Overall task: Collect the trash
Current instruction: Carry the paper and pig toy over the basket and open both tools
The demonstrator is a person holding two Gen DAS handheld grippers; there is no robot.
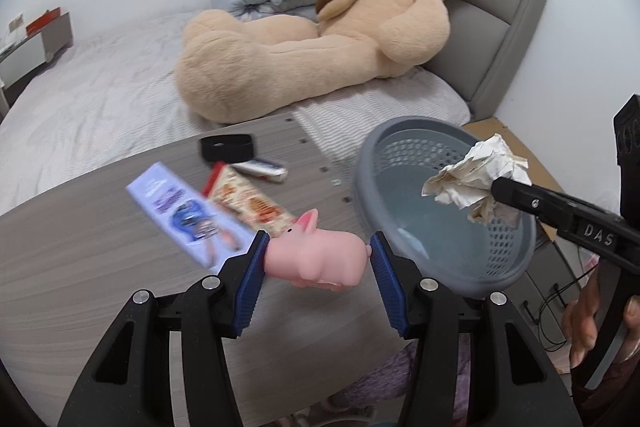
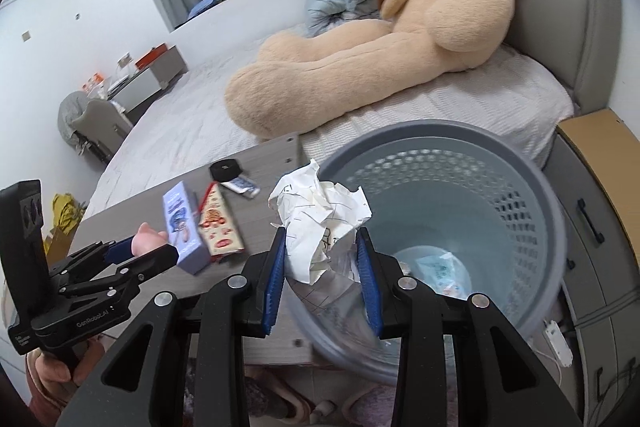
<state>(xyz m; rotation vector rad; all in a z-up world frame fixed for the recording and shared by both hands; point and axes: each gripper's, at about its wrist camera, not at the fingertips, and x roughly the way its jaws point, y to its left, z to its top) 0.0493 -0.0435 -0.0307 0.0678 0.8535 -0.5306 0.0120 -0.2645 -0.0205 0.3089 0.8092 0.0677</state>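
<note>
My left gripper (image 1: 316, 259) is shut on a pink toy pig (image 1: 316, 257), lifted above the grey wooden table (image 1: 80, 267). In the right wrist view the left gripper (image 2: 152, 247) shows at the left, the pig (image 2: 146, 241) in its tips. My right gripper (image 2: 322, 259) is shut on a crumpled ball of white paper (image 2: 320, 215), held over the near rim of the grey perforated bin (image 2: 460, 227). From the left wrist view the paper (image 1: 476, 179) hangs over the bin (image 1: 424, 211) in the right gripper (image 1: 496, 193). A pale wrapper (image 2: 440, 267) lies at the bin's bottom.
On the table lie a blue box (image 1: 188, 215), a red and cream packet (image 1: 248, 201), a small tube (image 1: 264, 169) and a black band (image 1: 228, 147). Behind is a bed with a big teddy bear (image 1: 320, 39). A cabinet (image 2: 592, 227) stands right of the bin.
</note>
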